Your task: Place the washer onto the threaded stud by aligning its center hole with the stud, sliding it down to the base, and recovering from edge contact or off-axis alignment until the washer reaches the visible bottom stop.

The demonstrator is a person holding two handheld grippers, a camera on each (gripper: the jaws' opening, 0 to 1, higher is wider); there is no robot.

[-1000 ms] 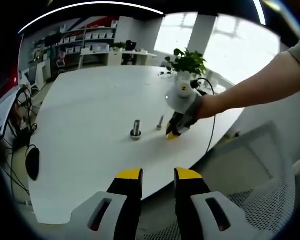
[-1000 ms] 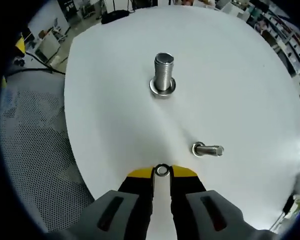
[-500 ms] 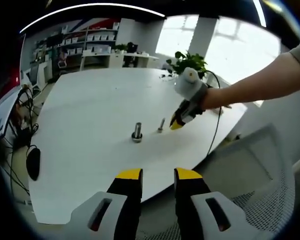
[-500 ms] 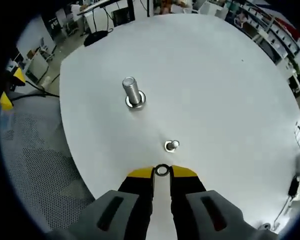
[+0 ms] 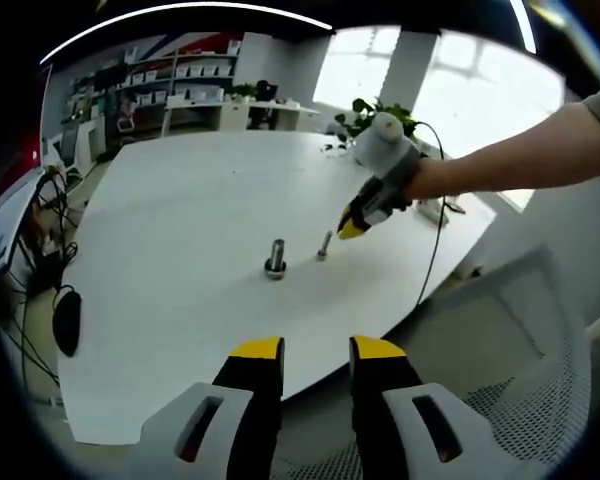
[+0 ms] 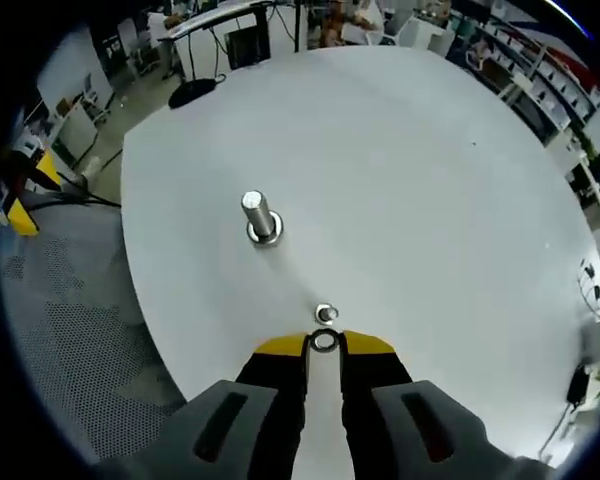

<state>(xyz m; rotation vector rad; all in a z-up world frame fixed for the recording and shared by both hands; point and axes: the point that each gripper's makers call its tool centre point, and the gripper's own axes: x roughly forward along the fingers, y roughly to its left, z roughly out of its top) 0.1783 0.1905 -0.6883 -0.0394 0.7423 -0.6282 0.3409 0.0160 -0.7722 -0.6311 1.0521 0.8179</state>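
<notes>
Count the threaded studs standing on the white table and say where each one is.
2. The larger stud stands near the table's middle; the smaller stud stands just ahead of the right tool, which holds the washer.

The left gripper view is taken from off the near edge of the white table [image 5: 170,230], low and well back, facing across it toward the shelving and windows; the large threaded stud [image 5: 276,258] is seen small and upright, mid-table. The right gripper view is taken from high above that same table [image 6: 430,190], facing steeply down, much nearer the large threaded stud [image 6: 259,215], which is seen from above. The tabletop, that stud and the small stud [image 5: 323,246] [image 6: 326,313] beside it are shared by both views.
</notes>
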